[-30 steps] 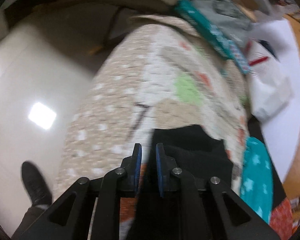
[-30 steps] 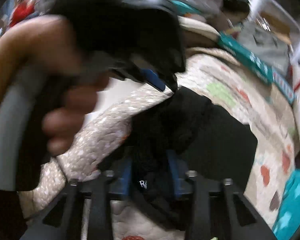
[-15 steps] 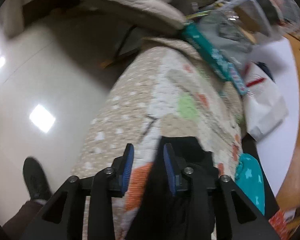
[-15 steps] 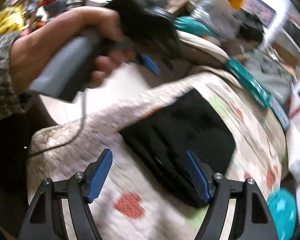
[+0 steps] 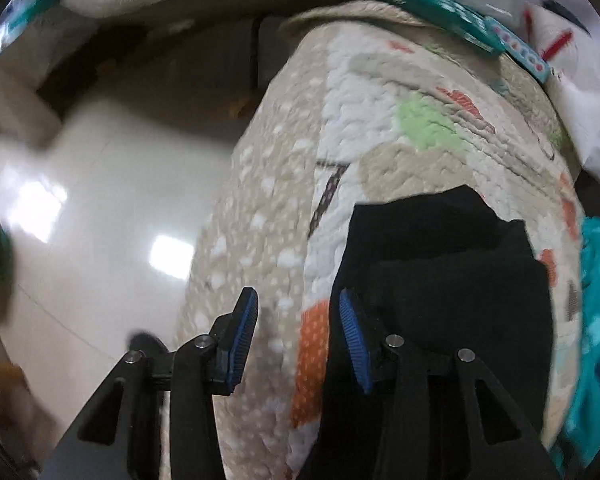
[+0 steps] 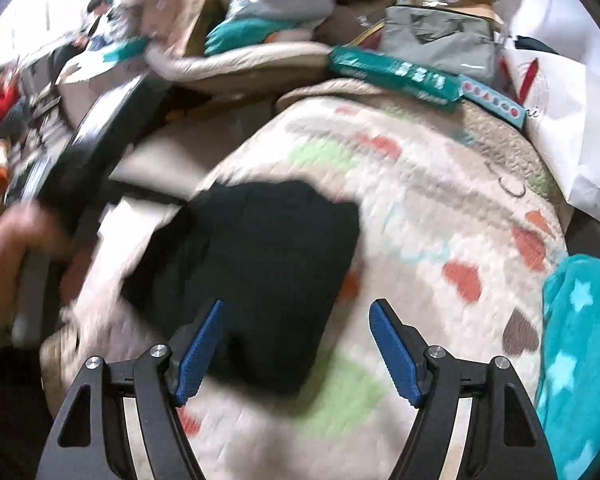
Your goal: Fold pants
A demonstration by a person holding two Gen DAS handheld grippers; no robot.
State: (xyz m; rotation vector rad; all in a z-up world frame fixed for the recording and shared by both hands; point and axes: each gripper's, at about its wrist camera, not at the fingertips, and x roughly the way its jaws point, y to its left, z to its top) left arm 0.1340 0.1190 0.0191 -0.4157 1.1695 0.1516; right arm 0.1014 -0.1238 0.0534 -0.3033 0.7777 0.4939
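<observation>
Left gripper [image 5: 298, 334]: jaws opening, nothing between them, beside the black pants' [image 5: 440, 272] edge. Right gripper [image 6: 296, 346]: jaws spread wide, empty. Pants lie folded on the patterned quilt [image 6: 440, 184], released.

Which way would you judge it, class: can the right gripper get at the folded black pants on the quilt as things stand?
Probably yes. The right gripper hangs with jaws wide and empty just above the black pants, which lie flat on the quilt with nothing covering them.
</observation>
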